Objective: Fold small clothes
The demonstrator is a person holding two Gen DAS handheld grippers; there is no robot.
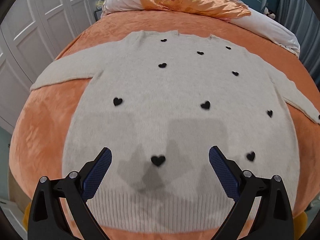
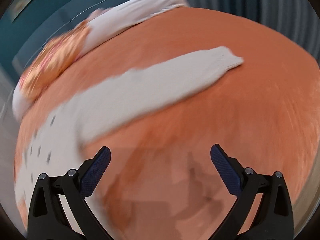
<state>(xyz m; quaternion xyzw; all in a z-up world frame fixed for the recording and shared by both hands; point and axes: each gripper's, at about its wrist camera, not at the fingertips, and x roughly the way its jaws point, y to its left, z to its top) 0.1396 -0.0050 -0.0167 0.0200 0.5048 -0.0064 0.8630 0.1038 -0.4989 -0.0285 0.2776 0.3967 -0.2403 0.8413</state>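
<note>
The cream knitted sweater with black hearts [image 1: 170, 104] lies flat on the orange bed [image 1: 44, 140], ready for folding; left gripper [image 1: 160, 156] and right gripper [image 2: 160, 154] fingers are apart, holding nothing.

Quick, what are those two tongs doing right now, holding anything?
Left tongs: open, empty, above the sweater.
Right tongs: open, empty, over the orange bedspread.

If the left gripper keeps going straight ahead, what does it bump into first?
Most likely the white sweater: the open left gripper points at its lower front near a black heart. Depth is unclear.
</note>
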